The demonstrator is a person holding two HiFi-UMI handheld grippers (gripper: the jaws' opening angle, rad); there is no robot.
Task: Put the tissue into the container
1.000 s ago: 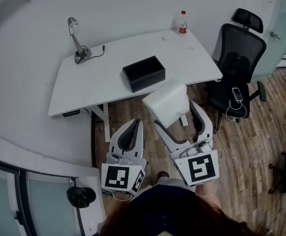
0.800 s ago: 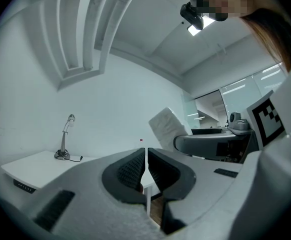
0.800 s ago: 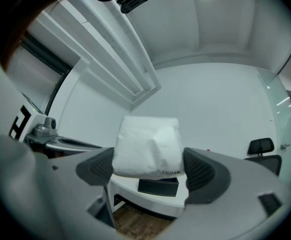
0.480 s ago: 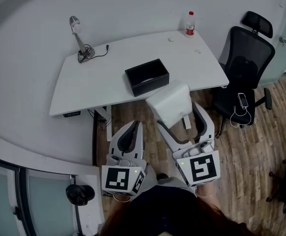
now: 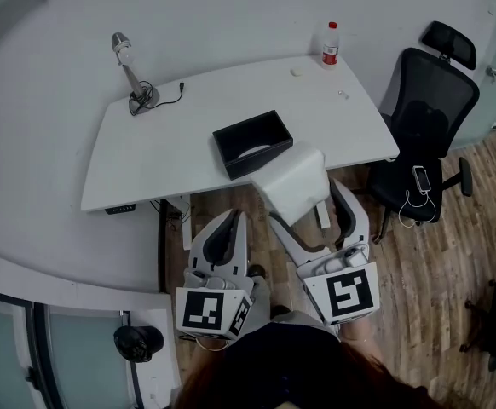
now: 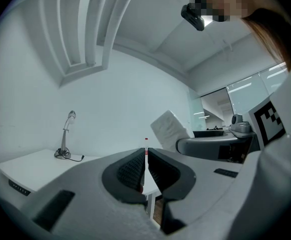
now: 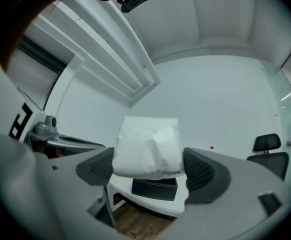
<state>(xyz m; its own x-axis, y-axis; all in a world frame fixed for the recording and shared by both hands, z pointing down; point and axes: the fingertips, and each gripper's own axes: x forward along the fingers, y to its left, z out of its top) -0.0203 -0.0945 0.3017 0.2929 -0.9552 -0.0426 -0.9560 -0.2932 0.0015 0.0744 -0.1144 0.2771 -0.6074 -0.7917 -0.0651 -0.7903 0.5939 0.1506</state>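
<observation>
A white tissue pack [image 5: 294,181] is clamped between the jaws of my right gripper [image 5: 308,203], held in the air just off the desk's near edge. In the right gripper view the tissue pack [image 7: 148,148] fills the gap between both pads, above the black container [image 7: 154,188]. The container [image 5: 252,143] is an open black box on the white desk [image 5: 163,147], just beyond the tissue. My left gripper [image 5: 223,228] hangs lower and to the left, over the floor, jaws shut with nothing between them [image 6: 146,168].
A desk lamp [image 5: 131,71] with its cable stands at the desk's back left. A bottle with a red cap [image 5: 330,44] is at the back right. A black office chair [image 5: 423,122] stands right of the desk, with a phone [image 5: 419,179] on its seat.
The view has shifted closer to the desk, so the container's inside now shows. The right gripper still holds the tissue, now nearer the container's front edge. The left gripper stays put.
</observation>
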